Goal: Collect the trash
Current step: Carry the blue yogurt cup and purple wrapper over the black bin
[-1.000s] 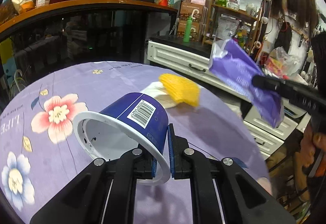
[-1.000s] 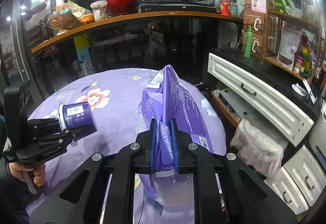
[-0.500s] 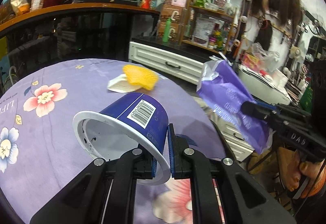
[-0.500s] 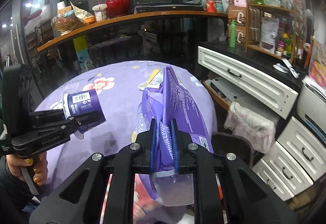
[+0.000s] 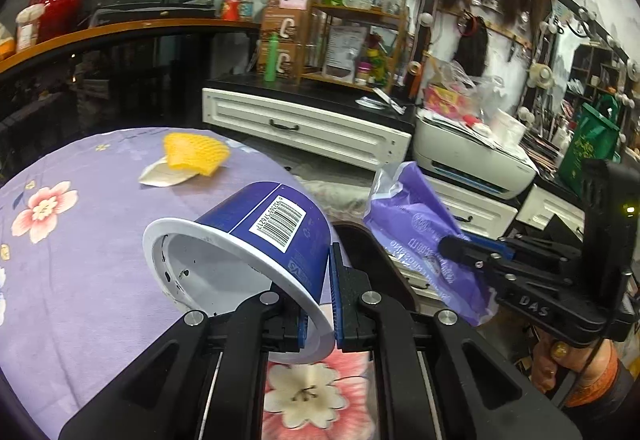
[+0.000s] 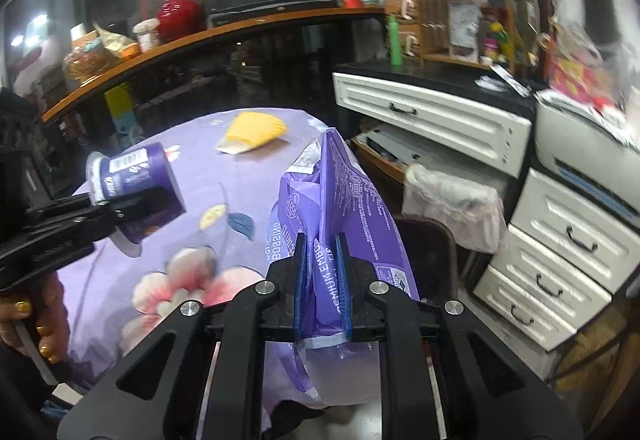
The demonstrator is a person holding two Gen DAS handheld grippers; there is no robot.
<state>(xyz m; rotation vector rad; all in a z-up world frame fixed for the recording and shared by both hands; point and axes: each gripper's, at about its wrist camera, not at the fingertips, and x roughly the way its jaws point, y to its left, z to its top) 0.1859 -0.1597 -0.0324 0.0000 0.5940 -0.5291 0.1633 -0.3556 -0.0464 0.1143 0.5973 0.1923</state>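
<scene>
My left gripper (image 5: 318, 292) is shut on the rim of an empty blue cup (image 5: 256, 240) with a white inside and a barcode, held tilted above the purple flowered table (image 5: 80, 280). The cup also shows in the right wrist view (image 6: 136, 183). My right gripper (image 6: 322, 276) is shut on a purple plastic wrapper (image 6: 344, 199), held past the table's right edge; the wrapper also shows in the left wrist view (image 5: 420, 240). A yellow foam net (image 5: 196, 157) lies on a white paper scrap (image 5: 160, 175) at the table's far side.
A dark bin (image 6: 428, 244) stands on the floor just right of the table, below the wrapper. White drawer cabinets (image 6: 432, 119) and a printer (image 5: 472, 155) line the right. A dark glass counter (image 6: 240, 59) runs behind the table.
Both grippers have swung right toward the table's right edge, carrying the cup and the wrapper. The yellow net now lies farther left and back in both views.
</scene>
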